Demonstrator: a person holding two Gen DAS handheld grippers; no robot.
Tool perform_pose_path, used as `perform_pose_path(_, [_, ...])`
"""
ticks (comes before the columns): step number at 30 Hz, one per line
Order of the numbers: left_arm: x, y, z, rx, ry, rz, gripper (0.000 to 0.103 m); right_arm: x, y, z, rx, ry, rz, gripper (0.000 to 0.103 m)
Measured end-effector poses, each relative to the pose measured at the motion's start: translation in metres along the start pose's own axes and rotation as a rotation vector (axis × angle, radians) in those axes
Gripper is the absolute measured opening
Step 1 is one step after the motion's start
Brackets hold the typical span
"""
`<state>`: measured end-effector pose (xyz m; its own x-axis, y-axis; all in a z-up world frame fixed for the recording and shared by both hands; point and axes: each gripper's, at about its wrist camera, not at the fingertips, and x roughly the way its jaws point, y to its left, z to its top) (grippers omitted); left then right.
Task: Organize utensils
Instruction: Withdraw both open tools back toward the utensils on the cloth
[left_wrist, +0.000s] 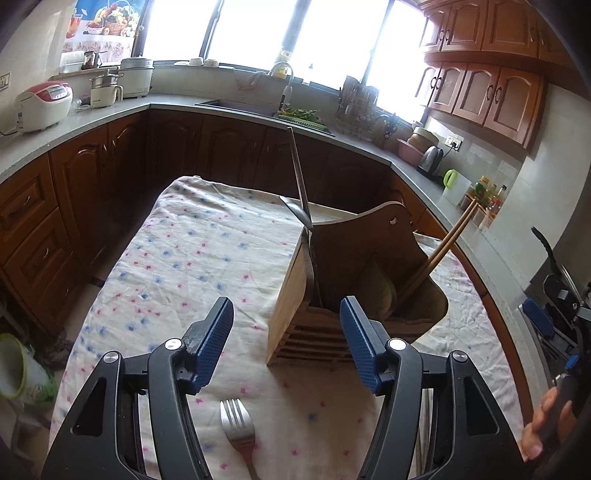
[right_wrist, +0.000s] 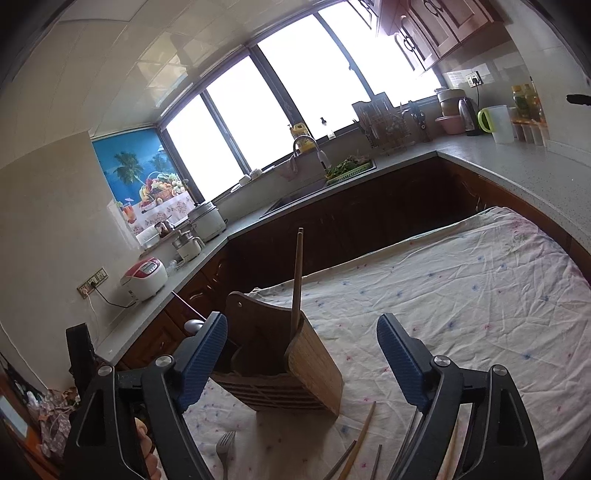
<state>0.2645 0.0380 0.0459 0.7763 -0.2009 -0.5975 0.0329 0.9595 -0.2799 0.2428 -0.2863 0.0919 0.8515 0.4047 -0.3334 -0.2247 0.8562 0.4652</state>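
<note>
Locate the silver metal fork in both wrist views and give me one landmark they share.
Left wrist view: the silver metal fork lies on the floral tablecloth at bottom centre, tines pointing away from the camera.
Right wrist view: the same fork sits at the bottom edge, left of centre, partly cut off.
Shared landmark: the wooden slatted utensil holder stands just beyond the fork.

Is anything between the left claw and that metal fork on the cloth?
Nothing visible. The silver metal fork lies bare on the floral tablecloth, just below the open left claw. The wooden utensil holder stands beyond it, not between.
</note>
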Motion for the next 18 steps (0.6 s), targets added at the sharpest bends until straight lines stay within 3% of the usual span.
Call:
perform_pose_path(10, [-0.022, -0.005, -0.044, -0.008, 0.062, -0.021, 0.067, -0.027, -0.014, -0.033, 0.010, 0.075, -0.036, 0.094])
perform_pose_path(18, [-0.024, -0.019, -0.071, 0.024, 0.119, -0.039, 0.067, -0.041, -0.026, -0.065, -0.010, 0.203, -0.191, 0.099])
